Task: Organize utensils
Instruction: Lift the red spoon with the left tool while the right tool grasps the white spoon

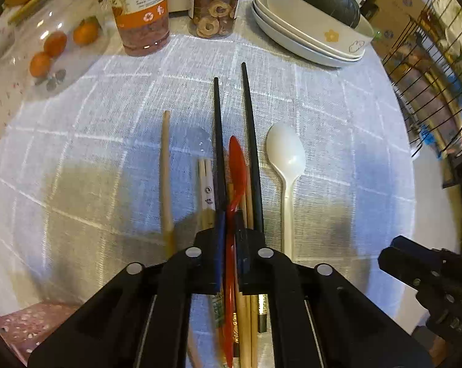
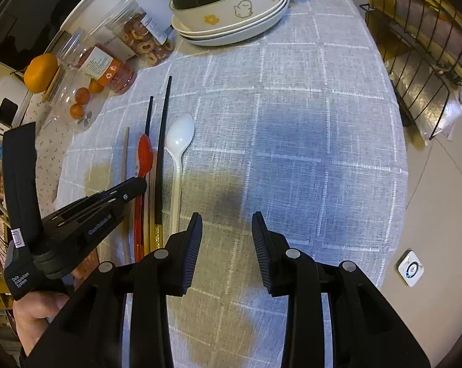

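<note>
Utensils lie side by side on the grey checked tablecloth (image 1: pixel 338 141). My left gripper (image 1: pixel 230 233) is shut on the red spoon (image 1: pixel 237 165), its handle pinched between the jaws. Two black chopsticks (image 1: pixel 250 128) flank the spoon, with wooden chopsticks (image 1: pixel 205 184) under them, a single wooden chopstick (image 1: pixel 165 178) to the left and a white spoon (image 1: pixel 286 153) to the right. In the right wrist view the left gripper (image 2: pixel 138 182) is over the red spoon (image 2: pixel 145 153), beside the white spoon (image 2: pixel 179 136). My right gripper (image 2: pixel 227 224) is open and empty over bare cloth.
Stacked white plates and a bowl holding a dark green squash (image 1: pixel 323 0) stand at the back. Jars of dried food (image 1: pixel 214 0) and a clear lidded container with oranges (image 1: pixel 56 43) stand back left. A black wire rack (image 2: pixel 421 61) is off the table's right edge.
</note>
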A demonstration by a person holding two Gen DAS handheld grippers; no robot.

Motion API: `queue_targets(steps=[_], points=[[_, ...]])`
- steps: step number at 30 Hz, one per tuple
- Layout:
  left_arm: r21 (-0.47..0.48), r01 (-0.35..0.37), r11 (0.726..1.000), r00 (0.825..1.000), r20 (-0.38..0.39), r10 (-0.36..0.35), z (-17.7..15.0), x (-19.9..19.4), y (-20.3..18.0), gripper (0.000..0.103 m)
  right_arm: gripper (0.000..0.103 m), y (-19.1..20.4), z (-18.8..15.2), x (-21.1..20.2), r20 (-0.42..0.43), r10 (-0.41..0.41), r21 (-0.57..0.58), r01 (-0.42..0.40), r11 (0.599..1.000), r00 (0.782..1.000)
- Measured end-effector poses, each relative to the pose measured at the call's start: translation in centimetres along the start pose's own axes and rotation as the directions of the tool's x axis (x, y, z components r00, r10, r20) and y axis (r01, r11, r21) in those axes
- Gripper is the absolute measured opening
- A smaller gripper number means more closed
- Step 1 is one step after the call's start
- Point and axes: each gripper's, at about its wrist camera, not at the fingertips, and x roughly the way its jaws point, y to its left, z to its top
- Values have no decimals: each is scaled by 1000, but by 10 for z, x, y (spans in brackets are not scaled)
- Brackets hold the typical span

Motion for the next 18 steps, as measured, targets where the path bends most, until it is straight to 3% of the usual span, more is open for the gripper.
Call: queue_targets(steps=[4, 9, 14, 18], points=[[37, -47, 998, 999, 15, 46, 5, 4, -12, 3, 34, -1, 0, -1, 3, 0, 6, 0, 1000, 1000], [15, -18, 1000, 998, 54, 17, 5, -8, -11, 3, 33, 0, 1, 0, 10, 2, -1, -2, 1000, 1000], [-8, 49, 999, 990, 135, -47, -6, -49, -15, 3, 27, 2, 5, 9, 6, 32, 7, -32, 999, 999], [-1, 117, 993, 969, 221, -114, -26, -97, -18, 3, 27, 10, 10, 23, -3, 41, -3, -41, 999, 999]])
